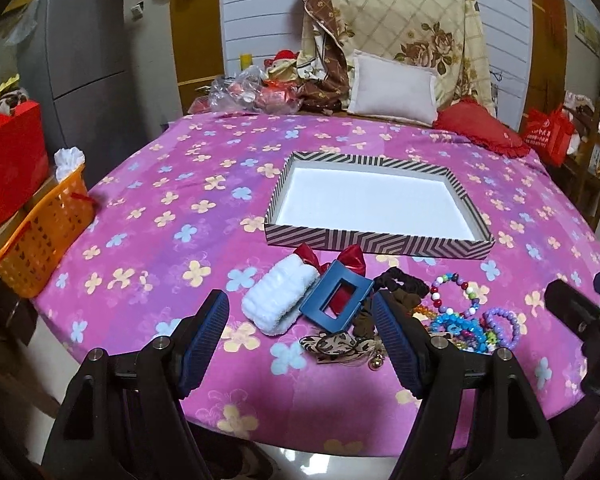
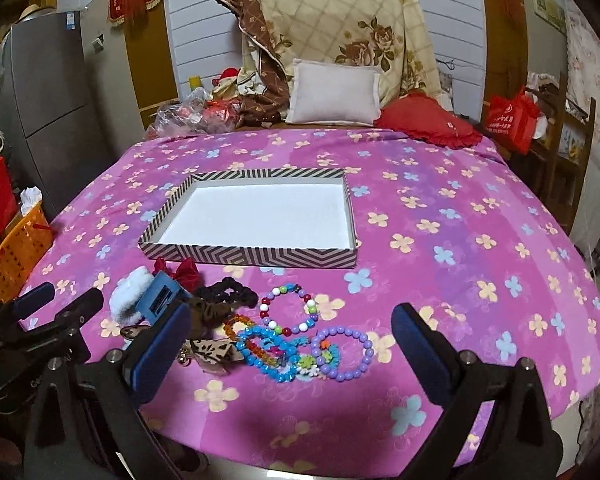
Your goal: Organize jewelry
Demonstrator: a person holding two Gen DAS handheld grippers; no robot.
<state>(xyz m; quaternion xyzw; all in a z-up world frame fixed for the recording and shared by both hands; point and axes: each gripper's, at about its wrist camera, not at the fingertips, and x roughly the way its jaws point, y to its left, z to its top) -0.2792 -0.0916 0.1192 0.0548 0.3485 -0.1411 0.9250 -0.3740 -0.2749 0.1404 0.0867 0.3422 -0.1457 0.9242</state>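
Note:
A shallow striped box [image 1: 376,242] [image 2: 252,256] with a white floor lies mid-table with nothing in it. In front of it sits a pile: a white fluffy band [image 1: 278,296], a blue rectangular claw clip [image 1: 338,296] [image 2: 160,298], a red bow [image 1: 352,258], dark scrunchies [image 1: 400,284] [image 2: 230,290], a leopard-print clip [image 1: 336,346], and bead bracelets [image 1: 460,320] [image 2: 300,340]. My left gripper [image 1: 300,320] is open, its fingers either side of the white band and blue clip. My right gripper [image 2: 292,328] is open, straddling the bracelets above the cloth.
A pink flowered cloth [image 2: 460,240] covers the round table. At the left edge stands an orange basket [image 1: 40,236]. Cushions [image 1: 392,88], a red pillow [image 2: 428,120] and plastic bags [image 1: 244,92] crowd the far side. A grey fridge [image 1: 84,60] stands back left.

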